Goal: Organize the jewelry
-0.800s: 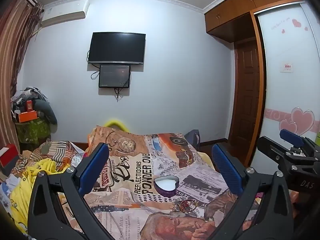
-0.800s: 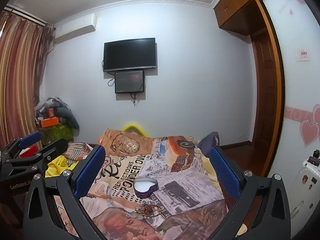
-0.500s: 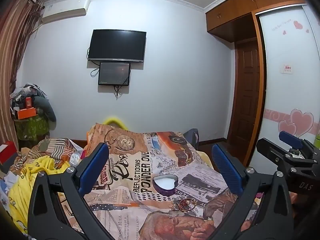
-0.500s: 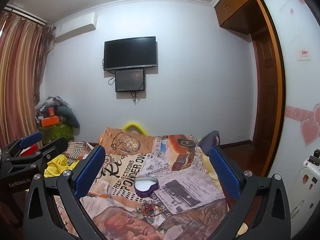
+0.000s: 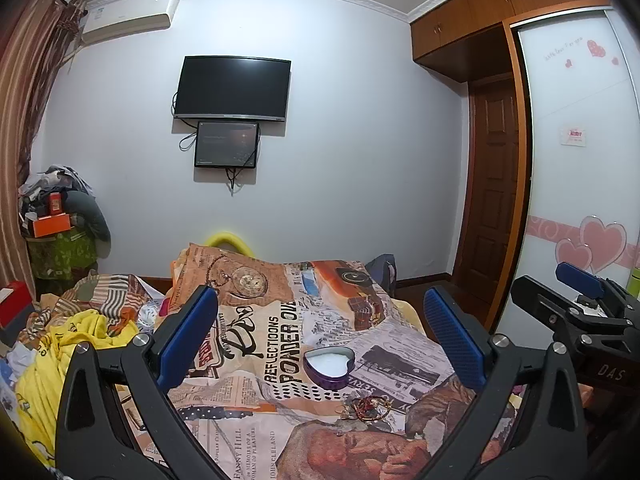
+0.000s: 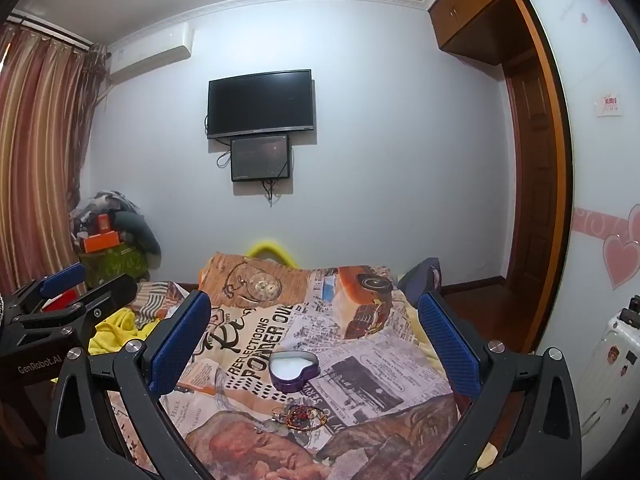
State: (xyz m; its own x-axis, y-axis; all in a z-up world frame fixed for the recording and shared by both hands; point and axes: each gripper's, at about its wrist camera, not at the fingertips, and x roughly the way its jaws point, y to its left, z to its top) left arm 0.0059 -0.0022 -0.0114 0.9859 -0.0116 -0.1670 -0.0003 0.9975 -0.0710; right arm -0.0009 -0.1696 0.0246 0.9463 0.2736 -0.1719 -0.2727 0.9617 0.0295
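Both hand-held grippers, left (image 5: 320,336) and right (image 6: 314,334), hover released over a bed (image 5: 280,292), heart tin (image 5: 329,367) at 12 o'clock of jewelry (image 5: 366,406)

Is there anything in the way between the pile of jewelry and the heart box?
Nothing visible. The jewelry pile lies on the bedspread just in front of the open heart-shaped box, with only bare printed cloth between them. Both grippers are open and hold nothing.

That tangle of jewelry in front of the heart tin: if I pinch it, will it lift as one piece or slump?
The jewelry pile looks like thin loops and beads, so it will probably droop and trail strands. It lies on the soft, wrinkled blanket, so the pads may catch fabric too. Snagged pieces might come up together; I cannot tell.
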